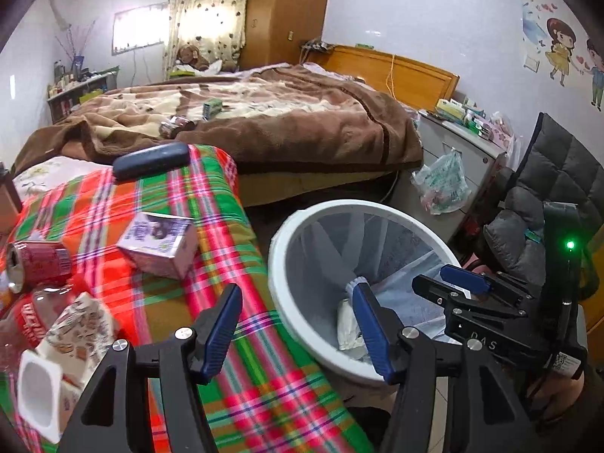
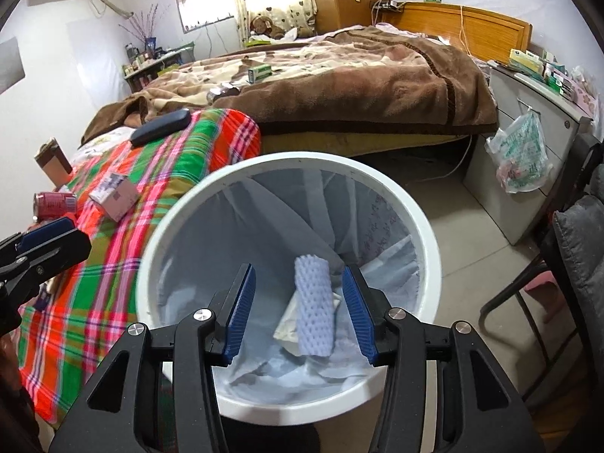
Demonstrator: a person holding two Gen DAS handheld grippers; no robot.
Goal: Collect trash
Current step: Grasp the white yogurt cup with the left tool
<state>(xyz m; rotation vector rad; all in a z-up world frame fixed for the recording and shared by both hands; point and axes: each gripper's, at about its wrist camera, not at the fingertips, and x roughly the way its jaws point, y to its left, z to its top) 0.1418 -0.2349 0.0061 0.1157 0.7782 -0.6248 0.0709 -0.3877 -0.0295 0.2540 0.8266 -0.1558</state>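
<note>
A white trash bin [image 2: 422, 222] with a pale liner stands on the floor beside the plaid-covered surface [image 1: 226, 226]. My right gripper [image 2: 298, 309] is open and empty above the bin's mouth; a blue foam sleeve [image 2: 313, 302] and white paper lie inside. My left gripper [image 1: 298, 332] is open and empty over the plaid edge, next to the bin [image 1: 287, 234]. On the plaid lie a purple carton [image 1: 158, 243], a red can [image 1: 37, 266], a clear plastic bottle [image 1: 22, 321] and a patterned paper cup [image 1: 64, 351]. The right gripper [image 1: 453, 283] also shows in the left wrist view.
A dark case [image 1: 151, 160] lies at the plaid's far end. A bed with a brown blanket [image 1: 302, 120] holds a can [image 1: 175, 125] and a green box [image 1: 212, 107]. A grey cabinet with a hanging plastic bag [image 2: 523, 158] and a padded chair [image 2: 581, 264] stand to the right.
</note>
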